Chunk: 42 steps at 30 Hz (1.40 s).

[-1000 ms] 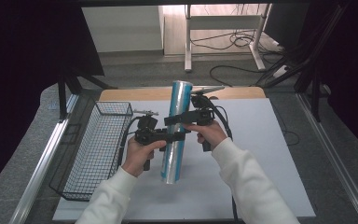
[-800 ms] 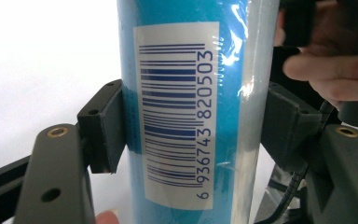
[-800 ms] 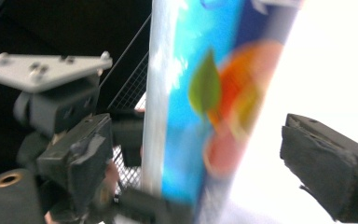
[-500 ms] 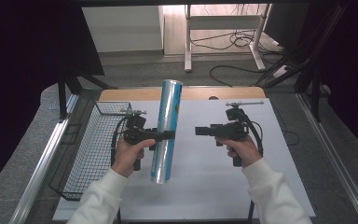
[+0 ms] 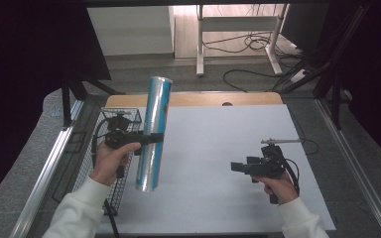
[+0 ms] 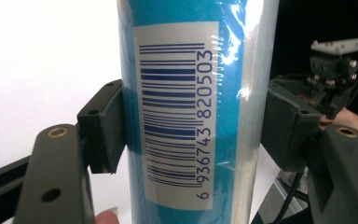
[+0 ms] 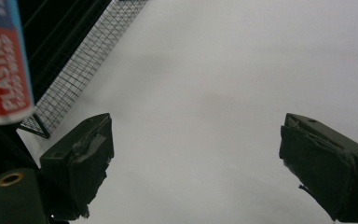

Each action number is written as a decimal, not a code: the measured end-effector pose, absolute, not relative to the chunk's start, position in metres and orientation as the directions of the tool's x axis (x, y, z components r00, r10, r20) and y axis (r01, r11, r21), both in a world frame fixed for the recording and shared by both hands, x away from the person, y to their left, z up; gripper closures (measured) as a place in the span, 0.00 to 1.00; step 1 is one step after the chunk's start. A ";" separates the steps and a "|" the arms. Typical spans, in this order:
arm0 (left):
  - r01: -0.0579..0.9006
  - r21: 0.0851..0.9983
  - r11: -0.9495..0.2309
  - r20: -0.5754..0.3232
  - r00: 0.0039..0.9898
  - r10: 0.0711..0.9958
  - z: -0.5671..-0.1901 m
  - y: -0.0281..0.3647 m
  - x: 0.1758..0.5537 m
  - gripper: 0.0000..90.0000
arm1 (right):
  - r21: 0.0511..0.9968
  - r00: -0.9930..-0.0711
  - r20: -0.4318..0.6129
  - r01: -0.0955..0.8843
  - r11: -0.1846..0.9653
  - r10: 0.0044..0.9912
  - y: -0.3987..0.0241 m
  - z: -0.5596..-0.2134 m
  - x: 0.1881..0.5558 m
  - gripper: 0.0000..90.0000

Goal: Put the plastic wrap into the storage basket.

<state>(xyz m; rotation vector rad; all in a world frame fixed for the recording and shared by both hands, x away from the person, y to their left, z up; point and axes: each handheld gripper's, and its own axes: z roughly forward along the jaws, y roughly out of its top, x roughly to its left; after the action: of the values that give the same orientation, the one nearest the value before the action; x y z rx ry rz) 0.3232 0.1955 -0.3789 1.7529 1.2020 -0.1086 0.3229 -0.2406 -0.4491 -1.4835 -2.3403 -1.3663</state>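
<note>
A long blue roll of plastic food wrap [image 5: 154,131] hangs upright above the table's left side, near the wire basket [image 5: 94,163]. My left gripper [image 5: 151,138] is shut on its middle. In the left gripper view both jaws press the roll [image 6: 191,112] at its barcode label. My right gripper [image 5: 234,166] stands open low over the white table top [image 5: 213,148] at the right, with nothing between its jaws. The right gripper view has the right gripper [image 7: 193,163] over bare table, with the roll's end [image 7: 4,60] at the upper left.
The black wire basket sits along the table's left edge; its mesh [image 7: 84,65] appears in the right gripper view. A wooden strip [image 5: 193,99] runs along the table's far edge. Cables and a desk frame [image 5: 238,29] lie on the floor beyond.
The right gripper let go of the roll, opened, and moved right and toward the near edge. The left gripper carried the roll left toward the basket and raised it more upright.
</note>
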 end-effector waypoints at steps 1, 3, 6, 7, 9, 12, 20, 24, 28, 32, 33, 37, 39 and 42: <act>0.756 0.654 -0.038 -0.540 0.501 0.676 -0.377 0.200 0.322 0.36 | 0.645 -0.538 0.464 0.750 0.148 0.704 -0.241 -0.449 0.323 0.11; 0.761 0.648 -0.028 -0.542 0.486 0.686 -0.373 0.208 0.321 0.36 | 0.646 -0.540 0.456 0.748 0.155 0.707 -0.244 -0.455 0.320 0.11; 0.766 0.642 -0.031 -0.525 0.469 0.710 -0.366 0.220 0.318 0.36 | 0.643 -0.533 0.457 0.751 0.150 0.712 -0.247 -0.463 0.318 0.11; 0.767 0.641 -0.033 -0.514 0.461 0.723 -0.364 0.223 0.316 0.36 | 0.637 -0.535 0.452 0.754 0.162 0.714 -0.248 -0.464 0.318 0.11; 0.767 0.641 -0.032 -0.500 0.449 0.741 -0.360 0.231 0.315 0.36 | 0.638 -0.533 0.444 0.753 0.163 0.720 -0.250 -0.466 0.319 0.11; 0.775 0.632 -0.023 -0.492 0.423 0.761 -0.357 0.242 0.313 0.36 | 0.638 -0.530 0.442 0.753 0.162 0.724 -0.251 -0.467 0.320 0.12; 0.795 0.607 -0.014 -0.457 0.363 0.812 -0.358 0.267 0.310 0.36 | 0.666 -0.528 0.386 0.727 0.167 0.756 -0.249 -0.467 0.318 0.13; 0.802 0.597 -0.005 -0.457 0.345 0.820 -0.362 0.275 0.309 0.36 | 0.660 -0.522 0.390 0.733 0.166 0.759 -0.251 -0.468 0.318 0.13; 0.810 0.586 -0.006 -0.446 0.329 0.832 -0.367 0.281 0.309 0.36 | 0.655 -0.511 0.394 0.739 0.157 0.764 -0.254 -0.469 0.317 0.13; 0.823 0.568 -0.004 -0.439 0.308 0.844 -0.373 0.288 0.311 0.36 | 0.652 -0.505 0.395 0.743 0.154 0.768 -0.258 -0.470 0.316 0.13; 0.827 0.562 -0.002 -0.436 0.299 0.849 -0.375 0.290 0.311 0.36 | 0.652 -0.505 0.394 0.742 0.154 0.768 -0.259 -0.470 0.316 0.13; 0.837 0.547 0.003 -0.414 0.268 0.870 -0.380 0.298 0.315 0.36 | 0.655 -0.496 0.397 0.743 0.140 0.772 -0.262 -0.467 0.317 0.13; 0.844 0.537 0.004 -0.405 0.254 0.878 -0.383 0.301 0.316 0.36 | 0.657 -0.494 0.396 0.742 0.137 0.774 -0.264 -0.467 0.317 0.13; 0.854 0.521 -0.001 -0.383 0.235 0.894 -0.389 0.306 0.318 0.36 | 0.654 -0.487 0.401 0.746 0.130 0.776 -0.266 -0.467 0.317 0.13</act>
<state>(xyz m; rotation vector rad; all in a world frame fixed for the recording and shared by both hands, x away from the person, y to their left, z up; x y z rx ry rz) 0.3179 0.3060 -0.3891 1.8371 1.6058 0.0758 0.3171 -0.2659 -0.4672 -1.6091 -2.3887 -1.3432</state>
